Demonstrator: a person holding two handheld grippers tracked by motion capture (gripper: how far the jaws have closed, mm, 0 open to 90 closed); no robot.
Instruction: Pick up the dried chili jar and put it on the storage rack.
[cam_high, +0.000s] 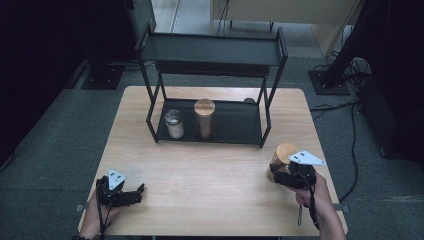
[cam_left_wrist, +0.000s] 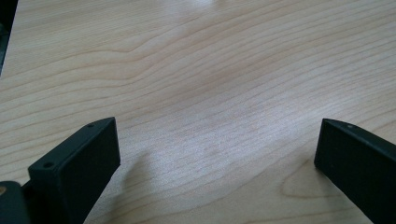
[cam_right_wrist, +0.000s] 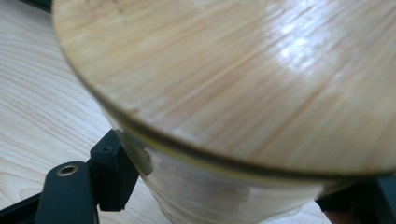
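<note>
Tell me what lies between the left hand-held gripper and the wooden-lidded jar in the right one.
High view: only bare table separates left hand-held gripper and jar.

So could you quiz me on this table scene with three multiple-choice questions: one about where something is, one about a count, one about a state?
1. Where is the jar with the metal lid?
A. on the rack's lower shelf
B. on the rack's top shelf
C. on the floor

2. How many jars have a wooden lid?
A. one
B. two
C. four

3. How do the left gripper jaws stand?
A. shut on a jar
B. shut on a spoon
C. open over bare table

Answers: 1 A, it stands on the lower shelf beside a taller jar. 2 B, that one and the jar the right gripper clamps. 3 C, only table between them.
</note>
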